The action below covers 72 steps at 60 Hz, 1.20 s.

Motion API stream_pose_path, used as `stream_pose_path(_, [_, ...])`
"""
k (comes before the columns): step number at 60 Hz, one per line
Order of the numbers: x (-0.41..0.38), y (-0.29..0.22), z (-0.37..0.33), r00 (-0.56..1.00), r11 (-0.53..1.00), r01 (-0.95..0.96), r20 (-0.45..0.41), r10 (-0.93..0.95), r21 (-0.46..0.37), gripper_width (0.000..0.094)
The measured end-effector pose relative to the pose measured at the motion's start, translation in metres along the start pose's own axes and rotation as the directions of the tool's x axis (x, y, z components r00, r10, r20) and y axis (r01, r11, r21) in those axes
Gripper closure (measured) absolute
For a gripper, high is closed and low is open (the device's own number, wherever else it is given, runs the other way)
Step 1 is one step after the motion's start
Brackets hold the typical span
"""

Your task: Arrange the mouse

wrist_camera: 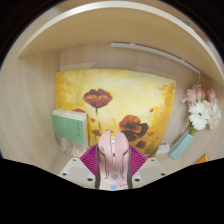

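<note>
The gripper (pixel 112 172) holds a pink mouse (pixel 111 158) between its two fingers (pixel 84 168), which sit narrow against the mouse's left and right flanks. The mouse points away from the camera toward 12 o'clock, its scroll wheel visible along the centre line, its body pale pink with a slightly darker stripe down the middle. Whether the mouse rests on the counter (pixel 40 140) or is lifted clear of it cannot be told.

Beyond the mouse at 12 o'clock stands a yellow painting (pixel 115 100) with dark red poppy flowers, leaning upright against the back wall. A large bloom shows near its upper middle and another just behind the mouse's nose. At about 10 o'clock from the mouse a pale green book (pixel 70 128) stands upright in front of the painting's left part, its cover facing the camera.

At about 2 o'clock, well apart from the mouse, a light blue vase (pixel 181 146) holds a bunch of white and pink flowers (pixel 201 108), tilted to the right. The counter is light wood, and a curved wooden edge arches over the whole setting above the painting
</note>
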<state>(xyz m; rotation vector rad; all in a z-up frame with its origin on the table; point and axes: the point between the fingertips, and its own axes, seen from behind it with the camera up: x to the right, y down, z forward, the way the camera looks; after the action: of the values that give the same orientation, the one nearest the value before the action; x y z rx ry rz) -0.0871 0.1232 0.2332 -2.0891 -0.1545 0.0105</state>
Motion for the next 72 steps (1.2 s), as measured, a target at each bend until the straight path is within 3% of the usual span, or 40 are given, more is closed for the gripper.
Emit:
stream_pose_path(7, [0.073, 0.005, -0.004, 0.998, 0.999, -0.048, -0.047, 0.049, 0.017, 0.0573])
stream_pose_path(15, [0.122, 0.086, 0.026, 0.996, 0.99, -0.058, -0.068, 0.05, -0.126, 0.0574])
stream_pose_path(24, [0.128, 0.181, 0.052, 0.997, 0.959, -0.054, -0.061, 0.039, -0.277, 0.0573])
stream_pose_path(41, [0.112, 0.256, 0.067, 0.998, 0.923, -0.07, -0.03, 0.063, -0.378, 0.0561])
stream_pose_path(49, [0.112, 0.254, 0.067, 0.993, 0.926, -0.114, -0.051, 0.102, -0.361, 0.0473])
stream_pose_path(60, [0.113, 0.248, 0.059, 0.996, 0.906, -0.079, -0.058, 0.061, -0.416, 0.0298])
stream_pose_path(67, [0.11, 0.196, 0.035, 0.998, 0.941, -0.064, -0.044, 0.052, -0.332, 0.018])
stream_pose_path(72, [0.112, 0.162, 0.009, 0.997, 0.953, -0.061, -0.058, 0.046, -0.295, 0.0175])
